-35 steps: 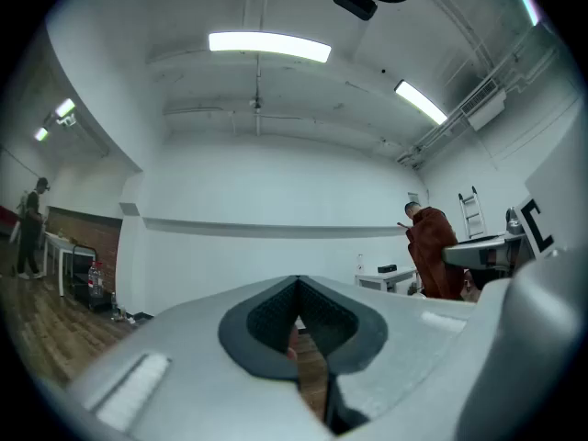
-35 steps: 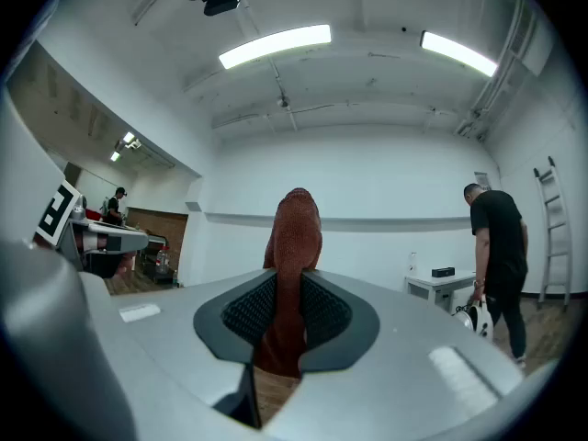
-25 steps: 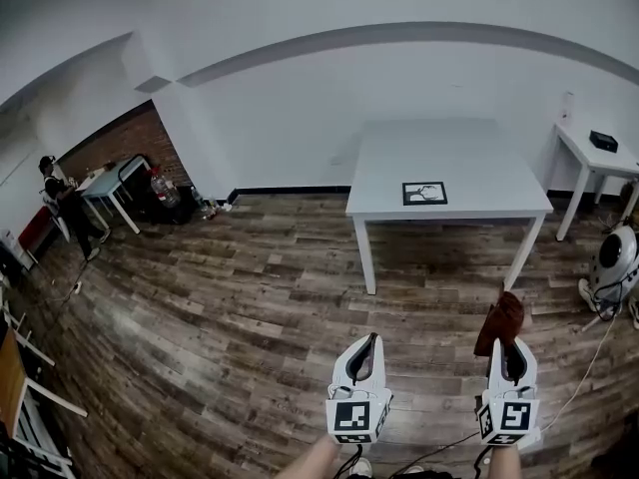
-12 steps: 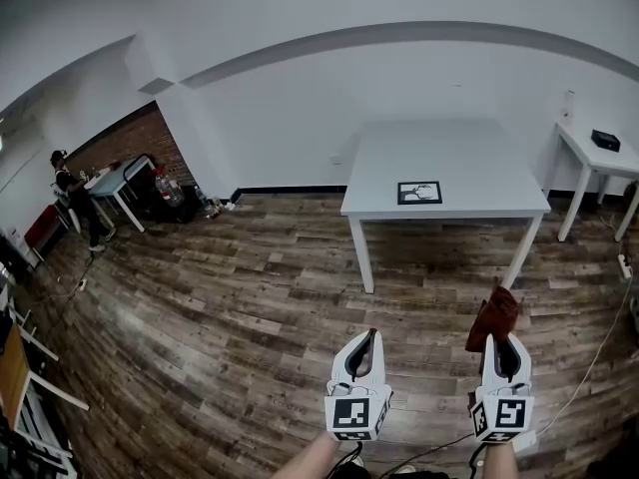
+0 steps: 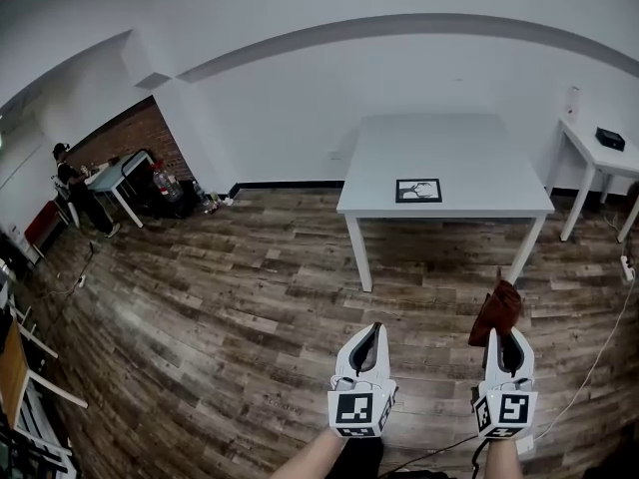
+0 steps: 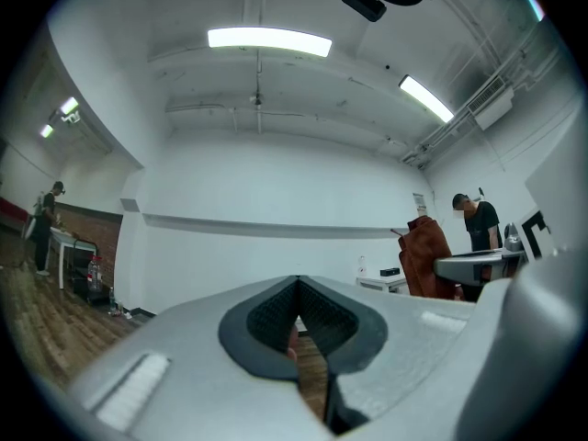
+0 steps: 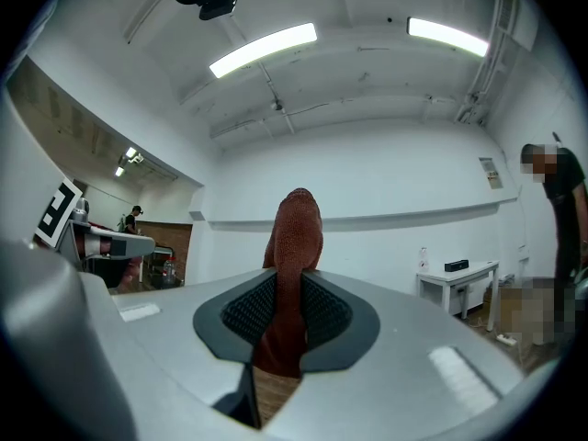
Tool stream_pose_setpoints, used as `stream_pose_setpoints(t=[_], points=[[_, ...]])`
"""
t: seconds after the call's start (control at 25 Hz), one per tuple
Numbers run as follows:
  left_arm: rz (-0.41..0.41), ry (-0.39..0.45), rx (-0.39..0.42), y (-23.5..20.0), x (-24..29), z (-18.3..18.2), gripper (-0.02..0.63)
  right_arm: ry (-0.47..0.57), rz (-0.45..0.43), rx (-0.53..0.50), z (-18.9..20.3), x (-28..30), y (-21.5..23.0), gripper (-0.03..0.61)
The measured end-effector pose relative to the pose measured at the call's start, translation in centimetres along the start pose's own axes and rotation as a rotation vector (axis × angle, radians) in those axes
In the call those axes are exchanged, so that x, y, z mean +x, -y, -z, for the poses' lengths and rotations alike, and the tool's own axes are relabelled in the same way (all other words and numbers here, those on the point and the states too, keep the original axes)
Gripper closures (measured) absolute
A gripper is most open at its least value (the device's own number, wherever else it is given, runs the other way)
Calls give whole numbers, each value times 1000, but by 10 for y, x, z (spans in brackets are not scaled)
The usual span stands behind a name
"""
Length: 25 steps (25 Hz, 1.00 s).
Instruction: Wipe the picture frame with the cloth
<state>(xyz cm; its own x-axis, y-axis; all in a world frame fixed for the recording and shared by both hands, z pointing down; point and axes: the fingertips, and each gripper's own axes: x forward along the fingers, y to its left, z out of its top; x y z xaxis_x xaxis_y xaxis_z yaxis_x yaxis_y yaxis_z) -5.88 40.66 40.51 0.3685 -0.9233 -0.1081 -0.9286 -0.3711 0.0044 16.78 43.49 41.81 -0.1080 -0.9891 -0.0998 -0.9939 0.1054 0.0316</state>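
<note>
Locate the picture frame [image 5: 418,191]: flat on the white worktop [image 5: 469,153], near its front edge, well ahead of both tools and between their two lines. Not within reach; no wiping possible from this standoff.

Note the rust-brown cloth [image 5: 497,312]: pinched in the right tool [image 5: 504,335], jaws closed on its lower part, upper part standing up past the jaw tips. Judged gripped low so as to leave a free fold for contact with the frame.

Check the left tool [image 5: 370,329]: jaws together, nothing between them. Held level just beside the right tool; judged kept free for steadying the frame.

Cross-check by view:
- Head view only: frame on its worktop, plus the stretch of wood-plank floor [image 5: 250,297] separating it from the tools.
- Right gripper view only: ribbed pads [image 7: 243,315] pressed against both sides of the cloth, confirming the grip.
- Left gripper view: closure at the jaw tips; cloth seen off to the right.
- Frame absent from both gripper views.

Expect an approach across the floor before any wipe.
</note>
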Motion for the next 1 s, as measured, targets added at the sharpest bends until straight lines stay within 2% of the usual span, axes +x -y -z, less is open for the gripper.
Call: stream_pose_setpoints(t=[0.28, 0.44, 0.6, 0.68, 1.0], points=[[9, 4, 36, -47, 72, 15, 614, -33, 17, 2, 22, 81, -14, 483], [39, -33, 30, -80, 116, 15, 614, -53, 28, 6, 28, 138, -30, 484], [50, -2, 31, -119, 160, 14, 614, -66, 25, -3, 30, 193, -47, 483], [58, -21, 17, -132, 176, 16, 614, -69, 35, -6, 32, 211, -52, 483], [59, 10, -5, -159, 234, 25, 614, -76, 58, -24, 36, 262, -46, 483]])
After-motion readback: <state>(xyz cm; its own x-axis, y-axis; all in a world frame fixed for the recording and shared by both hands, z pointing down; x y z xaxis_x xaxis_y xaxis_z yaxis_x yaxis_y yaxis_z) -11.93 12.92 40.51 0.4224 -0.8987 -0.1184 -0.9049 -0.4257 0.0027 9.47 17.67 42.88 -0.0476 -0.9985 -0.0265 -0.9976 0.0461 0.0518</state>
